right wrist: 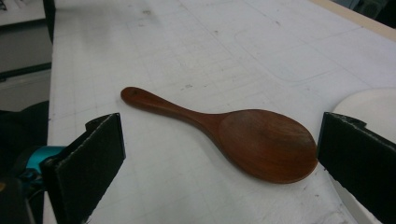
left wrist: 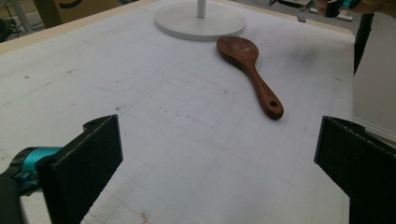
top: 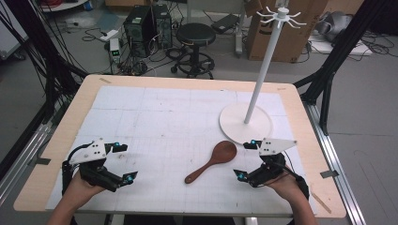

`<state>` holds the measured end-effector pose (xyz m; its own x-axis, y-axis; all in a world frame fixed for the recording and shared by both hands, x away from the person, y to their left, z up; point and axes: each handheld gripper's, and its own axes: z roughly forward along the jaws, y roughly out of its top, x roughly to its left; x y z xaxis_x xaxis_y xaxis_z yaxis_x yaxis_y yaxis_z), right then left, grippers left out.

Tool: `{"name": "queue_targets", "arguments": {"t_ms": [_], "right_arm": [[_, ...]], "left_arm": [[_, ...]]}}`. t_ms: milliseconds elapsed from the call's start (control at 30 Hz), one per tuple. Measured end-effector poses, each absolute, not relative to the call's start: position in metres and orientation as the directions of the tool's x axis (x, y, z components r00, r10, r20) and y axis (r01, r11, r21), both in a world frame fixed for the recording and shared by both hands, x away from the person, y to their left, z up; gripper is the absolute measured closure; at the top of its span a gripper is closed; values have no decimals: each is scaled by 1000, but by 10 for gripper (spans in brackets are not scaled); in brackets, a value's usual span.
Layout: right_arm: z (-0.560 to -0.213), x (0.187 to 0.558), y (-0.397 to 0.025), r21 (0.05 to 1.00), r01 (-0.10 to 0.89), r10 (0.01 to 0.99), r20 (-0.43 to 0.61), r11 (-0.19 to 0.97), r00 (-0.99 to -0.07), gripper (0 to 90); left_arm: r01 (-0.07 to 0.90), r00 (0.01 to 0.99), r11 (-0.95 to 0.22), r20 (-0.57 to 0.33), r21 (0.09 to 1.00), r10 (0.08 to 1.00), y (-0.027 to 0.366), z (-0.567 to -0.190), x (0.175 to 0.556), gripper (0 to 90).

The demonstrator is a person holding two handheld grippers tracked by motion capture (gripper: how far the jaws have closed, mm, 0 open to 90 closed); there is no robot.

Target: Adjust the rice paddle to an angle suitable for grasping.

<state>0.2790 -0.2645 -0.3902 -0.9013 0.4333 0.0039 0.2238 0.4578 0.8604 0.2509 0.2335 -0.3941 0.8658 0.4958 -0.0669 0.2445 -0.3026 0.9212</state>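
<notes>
A dark brown wooden spoon (top: 211, 161) lies flat on the white gridded mat (top: 155, 126), its bowl toward the stand and its handle toward the front. My right gripper (top: 247, 159) stands open just right of the spoon, which lies close ahead between its jaws (right wrist: 233, 135). At the front left of the table my left gripper (top: 124, 161) is open with nothing in it. From there the spoon (left wrist: 250, 72) lies well ahead. A white stand (top: 263, 70) with hooks at its top rises from a round base (top: 234, 124).
The stand's round base (left wrist: 201, 21) sits right behind the spoon's bowl. The table's wooden edge (top: 300, 122) borders the mat. Beyond the table stand a black stool (top: 195, 35), computer cases (top: 141, 26), a cardboard box (top: 281, 33) and black frame legs.
</notes>
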Motion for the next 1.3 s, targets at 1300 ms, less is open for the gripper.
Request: {"name": "queue_targets", "arguments": {"t_ms": [1300], "right_arm": [[-387,337,-203,671,324,461,-30,667,-887,354]], "left_arm": [[241,871,-326,-55,914,489,231,-395,251,16]]}}
